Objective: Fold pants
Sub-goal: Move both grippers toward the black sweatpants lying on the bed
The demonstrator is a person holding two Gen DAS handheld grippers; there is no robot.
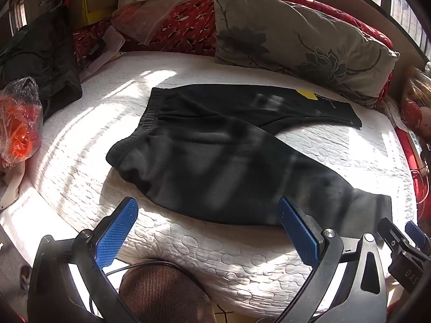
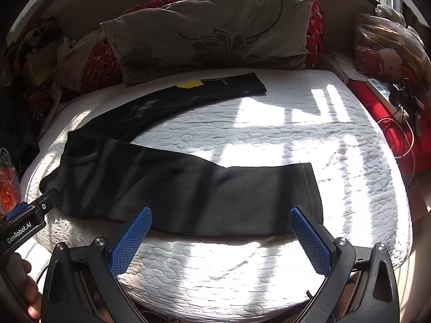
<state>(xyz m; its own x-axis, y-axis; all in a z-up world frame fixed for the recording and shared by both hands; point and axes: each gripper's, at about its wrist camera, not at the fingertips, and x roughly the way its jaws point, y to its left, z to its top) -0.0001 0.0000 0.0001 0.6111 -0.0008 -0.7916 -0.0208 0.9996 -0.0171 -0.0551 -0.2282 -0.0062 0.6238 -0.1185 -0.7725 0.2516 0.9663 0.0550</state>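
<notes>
Black pants (image 1: 204,156) lie spread flat on the white quilted mattress (image 1: 89,145), waistband to the left, legs splayed apart toward the right. The far leg carries a yellow tag (image 1: 305,93). My left gripper (image 1: 207,210) is open and empty, just above the near edge of the near leg. In the right wrist view the pants (image 2: 188,188) lie across the mattress (image 2: 296,134). My right gripper (image 2: 219,215) is open and empty, at the near edge of the near leg close to its hem (image 2: 313,188). The left gripper's body shows at that view's left edge.
A grey floral pillow (image 1: 296,37) and a red patterned quilt (image 1: 188,27) lie along the back of the bed. An orange plastic bag (image 1: 18,123) and dark clothing (image 1: 40,62) sit at the left. A power strip (image 2: 385,97) and cables lie at the right.
</notes>
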